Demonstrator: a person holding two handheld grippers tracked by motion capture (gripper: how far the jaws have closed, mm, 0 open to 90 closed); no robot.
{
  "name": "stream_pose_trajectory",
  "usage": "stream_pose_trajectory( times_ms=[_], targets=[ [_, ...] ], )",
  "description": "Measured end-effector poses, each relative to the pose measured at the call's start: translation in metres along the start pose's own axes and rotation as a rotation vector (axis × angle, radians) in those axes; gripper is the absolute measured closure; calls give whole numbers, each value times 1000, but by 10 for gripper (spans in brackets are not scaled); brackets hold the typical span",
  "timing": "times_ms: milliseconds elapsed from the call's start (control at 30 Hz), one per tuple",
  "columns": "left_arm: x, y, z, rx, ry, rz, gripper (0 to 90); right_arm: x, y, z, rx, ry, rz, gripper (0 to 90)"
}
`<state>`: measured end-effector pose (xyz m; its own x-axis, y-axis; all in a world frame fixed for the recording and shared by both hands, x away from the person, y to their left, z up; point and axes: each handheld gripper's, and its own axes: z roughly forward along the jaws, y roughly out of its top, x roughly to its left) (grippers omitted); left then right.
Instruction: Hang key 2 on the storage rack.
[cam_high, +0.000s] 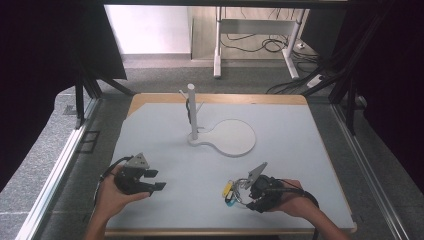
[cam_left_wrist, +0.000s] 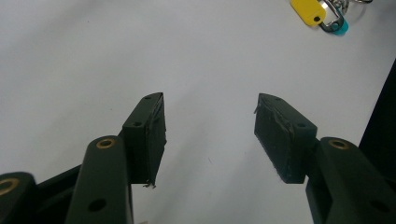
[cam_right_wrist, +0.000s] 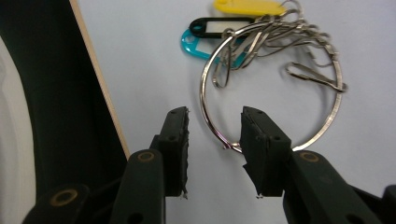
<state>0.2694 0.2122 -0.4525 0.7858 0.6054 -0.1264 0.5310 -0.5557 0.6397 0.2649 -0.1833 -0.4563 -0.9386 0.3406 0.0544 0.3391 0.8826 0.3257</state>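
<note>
No writing can be read on the yellow (cam_right_wrist: 250, 6), black (cam_right_wrist: 215, 26) or teal (cam_right_wrist: 196, 44) tags, which hang with small clips on a big key ring (cam_right_wrist: 271, 84) lying flat near the worktop's (cam_high: 290, 145) front edge. The right gripper (cam_right_wrist: 215, 135) has its fingers (cam_right_wrist: 177, 140) partly open astride the ring's near arc, gripping nothing. The left gripper (cam_left_wrist: 210, 135), well apart to the left, holds its fingers wide open over bare worktop; a white stand (cam_high: 192, 112) rises farther back

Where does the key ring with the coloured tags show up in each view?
High view: key ring lower right, just left of the right claw.
Left gripper view: top right corner.
Right gripper view: upper centre, beyond the claw.
Shared landmark: yellow tag.
</note>
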Motion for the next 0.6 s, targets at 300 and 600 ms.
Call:
stream_pose_trajectory(
  times_ms=[300, 600],
  targets=[
    [-3, 0, 0, -1, 0, -4, 436, -1, 10, 13, 47, 23, -13, 699],
    [-4, -1, 2, 1, 5, -4, 436, 2, 18, 28, 85, 27, -54, 756]
  ],
)
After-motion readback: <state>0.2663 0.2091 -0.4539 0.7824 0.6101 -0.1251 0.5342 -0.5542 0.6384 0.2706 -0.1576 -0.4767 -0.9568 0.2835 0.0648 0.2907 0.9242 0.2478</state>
